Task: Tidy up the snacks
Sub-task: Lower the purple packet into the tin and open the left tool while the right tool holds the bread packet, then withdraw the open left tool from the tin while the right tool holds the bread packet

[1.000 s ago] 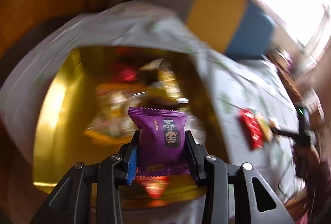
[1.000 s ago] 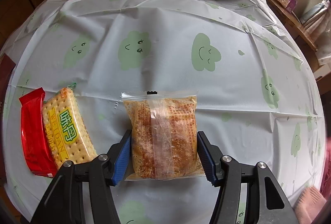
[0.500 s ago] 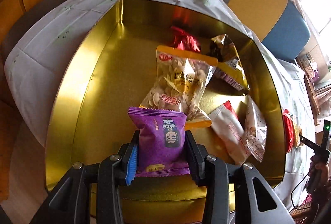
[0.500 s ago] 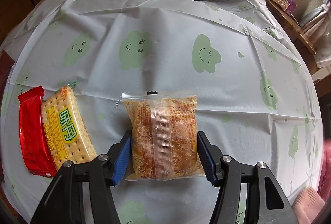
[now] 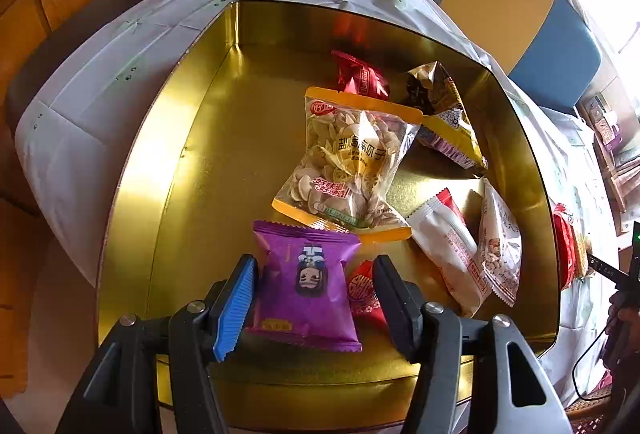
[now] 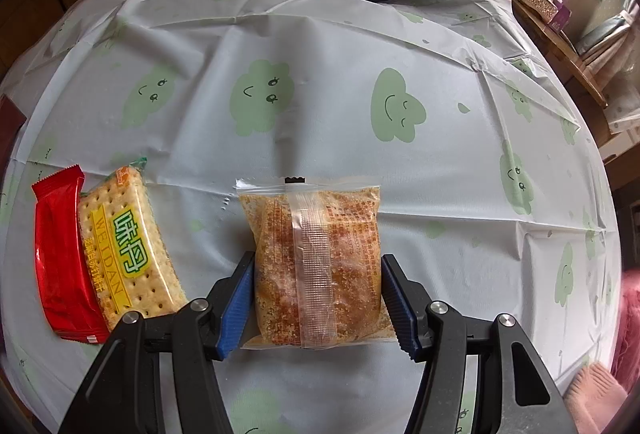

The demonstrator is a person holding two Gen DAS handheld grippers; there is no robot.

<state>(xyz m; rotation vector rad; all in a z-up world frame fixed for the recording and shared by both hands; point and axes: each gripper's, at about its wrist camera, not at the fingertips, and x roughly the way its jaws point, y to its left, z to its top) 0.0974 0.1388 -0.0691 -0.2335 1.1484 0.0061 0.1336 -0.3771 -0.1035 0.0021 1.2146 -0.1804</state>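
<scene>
Now left tongs (image 5: 314, 298) released purple packet (image 5: 307, 288).

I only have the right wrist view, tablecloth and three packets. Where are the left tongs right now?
Observer: The left tongs are over a gold metal tin.
Operator: Are they gripping anything?
Observer: No, they stand open. A purple foil snack packet sits between them, with a gap beside one finger.
Operator: Anything else in that tin?
Observer: Yes, a clear orange-edged bag of seeds lies just beyond the purple packet, among several other packets.
</scene>
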